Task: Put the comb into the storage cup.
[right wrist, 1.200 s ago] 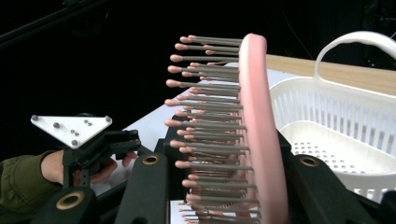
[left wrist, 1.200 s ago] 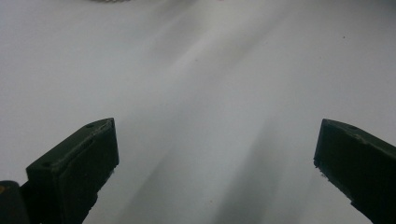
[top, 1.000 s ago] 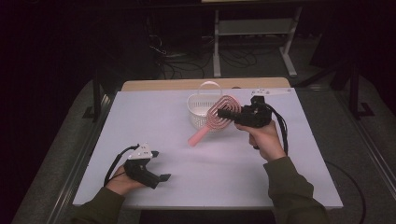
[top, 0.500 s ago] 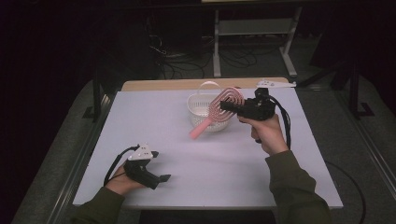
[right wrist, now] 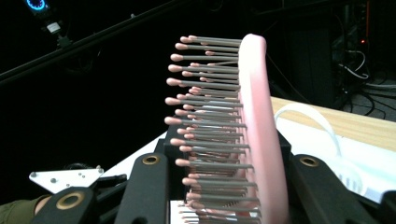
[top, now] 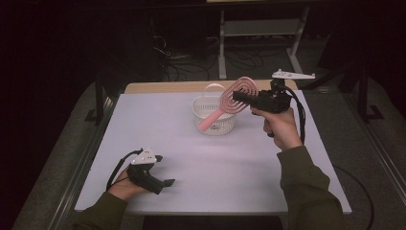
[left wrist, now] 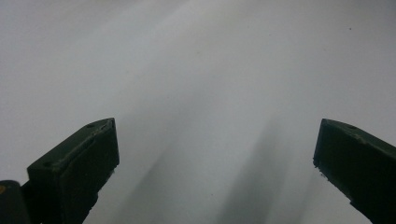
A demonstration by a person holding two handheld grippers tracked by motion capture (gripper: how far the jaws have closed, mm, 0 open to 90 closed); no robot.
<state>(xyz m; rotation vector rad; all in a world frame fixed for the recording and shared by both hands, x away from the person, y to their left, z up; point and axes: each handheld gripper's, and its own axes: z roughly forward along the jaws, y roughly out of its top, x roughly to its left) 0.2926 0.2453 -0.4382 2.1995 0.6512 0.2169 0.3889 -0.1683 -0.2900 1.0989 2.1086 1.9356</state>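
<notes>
Clamped between the jaws of the right gripper (top: 241,97): a pink hairbrush (top: 231,101), gripped at its oval head, bristles (right wrist: 210,116) pointing sideways in the right gripper view and tipped with small pink beads. Held up off the counter (top: 191,143), head raised toward the far edge, handle slanting down over a white basket (top: 214,114) (slotted wall, looped white handle at its far side) that stands near the middle of the counter's far edge. Wrapped round the grip behind those jaws, the right hand (top: 280,127), green sleeve trailing toward the near right corner. Jaws of the left gripper (top: 166,182) spread wide, nothing between them but bare white surface in the left gripper view. Parked low by the near left corner, in the left hand (top: 125,188), jaws aimed toward the right edge, well apart from basket and brush. Beyond the far edge, a strip of bare wood, then dark floor with cables.
</notes>
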